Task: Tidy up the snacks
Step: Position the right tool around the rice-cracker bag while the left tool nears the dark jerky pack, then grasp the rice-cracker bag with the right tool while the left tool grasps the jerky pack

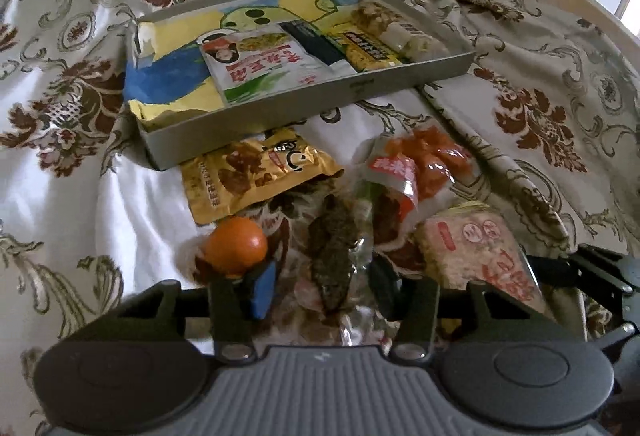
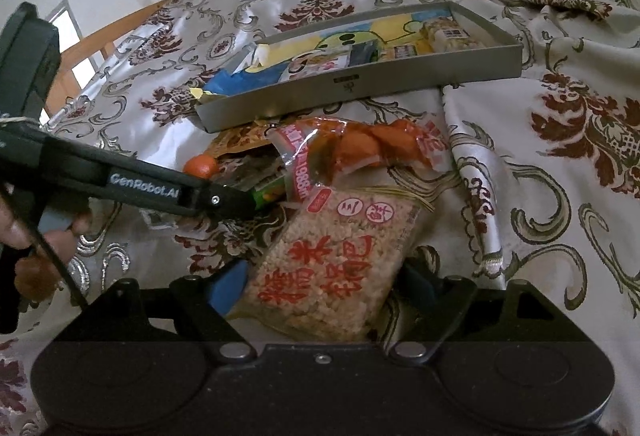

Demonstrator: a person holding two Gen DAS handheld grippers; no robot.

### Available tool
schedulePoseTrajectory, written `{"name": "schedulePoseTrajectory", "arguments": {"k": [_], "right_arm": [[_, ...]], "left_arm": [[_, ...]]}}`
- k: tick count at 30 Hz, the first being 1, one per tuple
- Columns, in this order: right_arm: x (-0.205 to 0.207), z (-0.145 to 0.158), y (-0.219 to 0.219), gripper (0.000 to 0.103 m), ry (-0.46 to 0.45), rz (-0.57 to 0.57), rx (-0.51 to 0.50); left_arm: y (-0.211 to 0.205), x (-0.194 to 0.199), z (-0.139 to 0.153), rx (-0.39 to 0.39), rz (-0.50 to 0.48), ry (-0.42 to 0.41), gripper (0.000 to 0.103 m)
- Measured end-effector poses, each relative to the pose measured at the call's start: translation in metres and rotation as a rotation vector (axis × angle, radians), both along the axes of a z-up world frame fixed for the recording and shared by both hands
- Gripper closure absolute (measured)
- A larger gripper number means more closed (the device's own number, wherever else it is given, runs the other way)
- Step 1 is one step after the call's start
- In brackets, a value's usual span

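Left tool [image 1: 320,284] half-open around dark snack in clear wrap [image 1: 334,256], pads not pressing; right tool [image 2: 320,280] wide, straddling rice cracker pack [image 2: 332,260], no grip. Both snacks near gray tray [image 1: 360,85], on bedspread [image 1: 80,195]. Orange [image 1: 236,244] beside left pad.

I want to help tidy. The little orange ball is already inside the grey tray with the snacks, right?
Not quite. The orange ball lies on the patterned cloth in front of the grey tray, next to the gold snack bag. The left wrist view shows it outside the tray.
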State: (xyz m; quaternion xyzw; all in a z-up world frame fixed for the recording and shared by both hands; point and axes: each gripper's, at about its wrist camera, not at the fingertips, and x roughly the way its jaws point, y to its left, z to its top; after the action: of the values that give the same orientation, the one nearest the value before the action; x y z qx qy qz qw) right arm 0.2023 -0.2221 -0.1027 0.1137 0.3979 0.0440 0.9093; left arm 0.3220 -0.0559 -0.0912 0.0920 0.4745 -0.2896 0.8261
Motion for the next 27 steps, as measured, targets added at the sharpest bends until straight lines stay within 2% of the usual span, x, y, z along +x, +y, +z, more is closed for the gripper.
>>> {"name": "schedulePoseTrajectory", "arguments": {"k": [8,12,16,19,21,22,27], "right_arm": [[-0.008,0.005,-0.005,0.02,0.015,0.002,0.046],[-0.003,0.0,-0.006,0.015,0.008,0.0,0.053],[0.006,-0.008,0.001,0.011,0.011,0.024,0.012],[0.003,-0.008,0.008,0.016,-0.001,0.035,-0.034],[0.001,-0.005,0.007,0.018,-0.008,0.029,-0.023],[-0.001,-0.003,0.006,0.025,-0.01,0.026,-0.017],[-0.012,0.006,0.006,0.027,-0.028,0.045,0.002]], "left_arm": [[0.013,-0.028,0.016,-0.009,0.046,0.067,0.05],[0.022,-0.032,0.01,0.009,0.09,0.084,0.05],[0.027,-0.031,0.004,-0.024,0.132,0.092,0.049],[0.029,-0.035,0.005,-0.039,0.148,0.082,0.05],[0.031,-0.037,0.008,-0.059,0.166,0.086,0.05],[0.032,-0.04,0.01,-0.068,0.176,0.09,0.05],[0.04,-0.052,0.018,-0.122,0.217,0.126,0.05]]}}
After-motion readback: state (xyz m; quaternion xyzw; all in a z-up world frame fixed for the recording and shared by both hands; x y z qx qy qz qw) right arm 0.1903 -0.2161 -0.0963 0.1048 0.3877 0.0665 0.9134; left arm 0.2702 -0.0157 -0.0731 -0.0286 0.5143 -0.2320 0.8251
